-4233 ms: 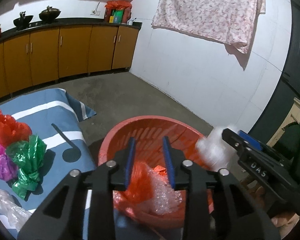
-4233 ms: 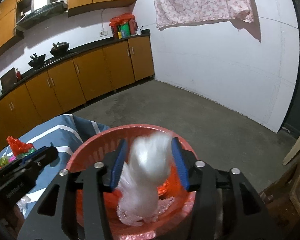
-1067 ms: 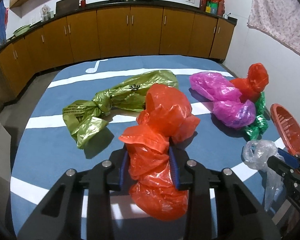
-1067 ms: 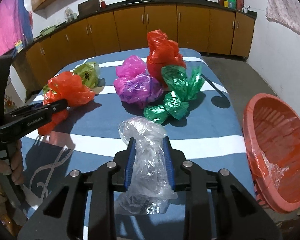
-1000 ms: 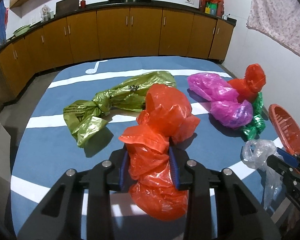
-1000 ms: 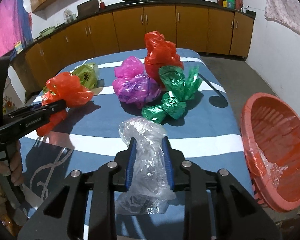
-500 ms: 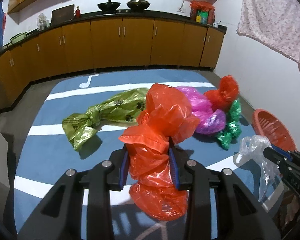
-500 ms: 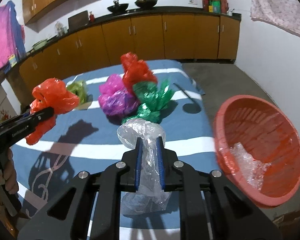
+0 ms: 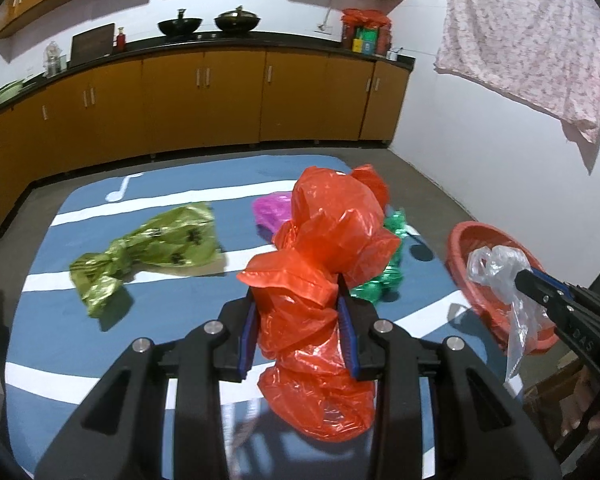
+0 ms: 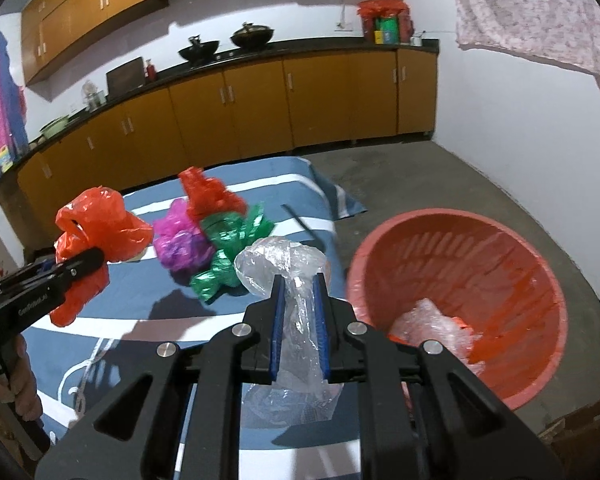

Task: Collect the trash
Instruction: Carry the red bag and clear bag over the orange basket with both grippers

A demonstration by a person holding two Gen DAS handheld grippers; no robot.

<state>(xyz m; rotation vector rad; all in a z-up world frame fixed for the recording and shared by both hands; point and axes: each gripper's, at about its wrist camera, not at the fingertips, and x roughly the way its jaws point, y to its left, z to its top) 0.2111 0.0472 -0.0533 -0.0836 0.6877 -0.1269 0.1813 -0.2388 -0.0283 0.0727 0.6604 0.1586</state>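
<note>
Item one: orange plastic bag (image 9: pixel 320 280), thin, glossy, crumpled into a knotted bulge above my left gripper (image 9: pixel 298 332) and a loose tail hanging below it. My left blue pads (image 9: pixel 246 336) are clamped on its waist; the bag hangs clear of the cloth.

Item two: clear plastic bag (image 10: pixel 296 280), transparent, wrinkled, with a puffed head ahead of my right fingertips and a slack sheet trailing beneath them. My right gripper (image 10: pixel 299 324) pinches its neck, the pads nearly together with only film between.

Item three: red basket (image 10: pixel 460 292), round, ribbed wall, to the right of my right fingers and just ahead; inside it lie a clear crumpled wrap and a scrap of orange film.

Item four, ahead of both sets of fingers on the blue striped cloth (image 9: pixel 44 320): olive-green bag (image 9: pixel 148 248) lying flat, left of my left fingers; magenta bag (image 10: pixel 182 244), dark green bag (image 10: pixel 228 252) and a second red-orange bag (image 10: pixel 206 196) bunched together, touching one another, left of my right fingers.

Beyond the cloth: grey floor, brown cabinets (image 9: pixel 204 100) under a dark counter with two woks, and a patterned sheet (image 9: pixel 528 36) hanging on the white wall.
</note>
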